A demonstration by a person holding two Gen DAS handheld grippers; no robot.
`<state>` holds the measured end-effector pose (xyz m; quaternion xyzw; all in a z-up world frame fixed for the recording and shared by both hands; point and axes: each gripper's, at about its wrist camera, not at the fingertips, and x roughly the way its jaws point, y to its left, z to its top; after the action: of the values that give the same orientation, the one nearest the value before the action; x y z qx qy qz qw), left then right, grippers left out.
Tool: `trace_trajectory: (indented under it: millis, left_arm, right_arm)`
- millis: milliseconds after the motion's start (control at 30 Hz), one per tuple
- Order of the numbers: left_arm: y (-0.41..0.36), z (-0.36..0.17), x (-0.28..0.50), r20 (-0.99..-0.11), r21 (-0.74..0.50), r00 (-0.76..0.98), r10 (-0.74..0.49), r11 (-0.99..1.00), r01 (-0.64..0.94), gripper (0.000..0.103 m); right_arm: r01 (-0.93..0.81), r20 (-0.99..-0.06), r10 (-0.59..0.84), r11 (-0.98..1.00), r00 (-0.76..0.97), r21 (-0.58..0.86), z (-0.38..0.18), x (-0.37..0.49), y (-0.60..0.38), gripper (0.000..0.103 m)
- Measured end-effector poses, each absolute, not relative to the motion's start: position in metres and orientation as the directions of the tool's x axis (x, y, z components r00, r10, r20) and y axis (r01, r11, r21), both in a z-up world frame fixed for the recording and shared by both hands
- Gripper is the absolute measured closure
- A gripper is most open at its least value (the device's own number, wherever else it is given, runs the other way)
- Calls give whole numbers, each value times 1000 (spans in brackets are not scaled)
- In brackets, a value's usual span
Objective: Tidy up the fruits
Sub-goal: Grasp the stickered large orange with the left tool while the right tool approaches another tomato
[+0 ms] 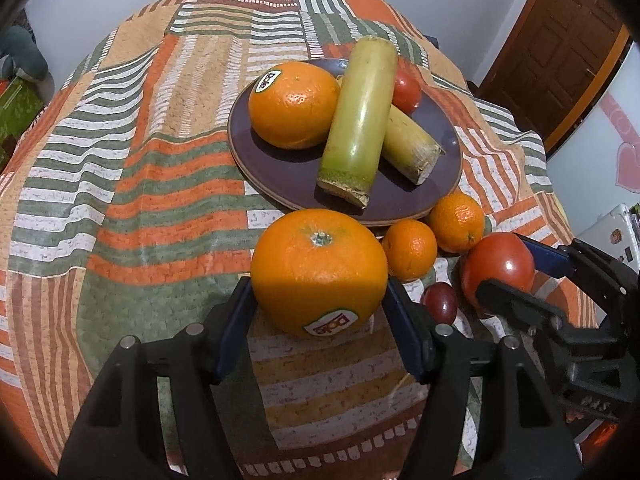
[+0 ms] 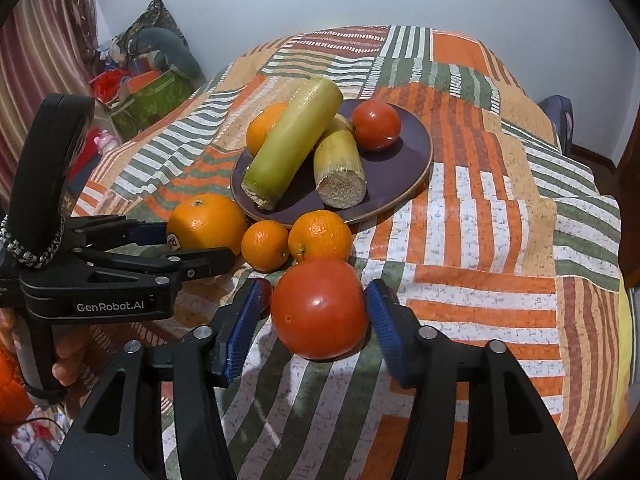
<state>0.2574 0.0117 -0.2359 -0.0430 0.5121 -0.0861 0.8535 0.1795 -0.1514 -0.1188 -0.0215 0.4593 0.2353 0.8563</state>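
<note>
left gripper (image 1: 318, 312) fingers clasp orange (image 1: 319, 270) — stem up | right gripper (image 2: 316, 322) fingers flank tomato (image 2: 320, 308), contact unclear

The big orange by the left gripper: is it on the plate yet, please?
No. The big orange sits on the cloth before the plate, between the left gripper pads.

Glossy tomato (image 2: 320, 308), dimpled orange (image 1: 319, 270); matt patterned tablecloth (image 1: 160, 160); glazed plate (image 1: 280, 168)
</note>
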Motion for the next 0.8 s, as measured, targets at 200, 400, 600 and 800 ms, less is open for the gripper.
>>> trace_trajectory:
  millis: [200, 400, 600, 800]
  left_arm:
    - [12, -232, 248, -863, -164, 463, -202, 979, 121, 40]
    - [15, -223, 240, -856, -163, 476, -202, 979, 122, 40]
    - [21, -204, 238, -829, -165, 521, -201, 980, 115, 43]
    - [22, -195, 245, -815, -167, 537, -216, 976, 139, 60]
  right_arm:
    - [-416, -802, 392, 887, 450, 201, -116, 181, -155, 58]
    - [-416, -786, 410, 883, 462, 216, -107, 176, -157, 58]
    - [-422, -762, 419, 882, 493, 212, -93, 176, -159, 58]
    - [-412, -745, 421, 885, 518, 214, -85, 181, -162, 58]
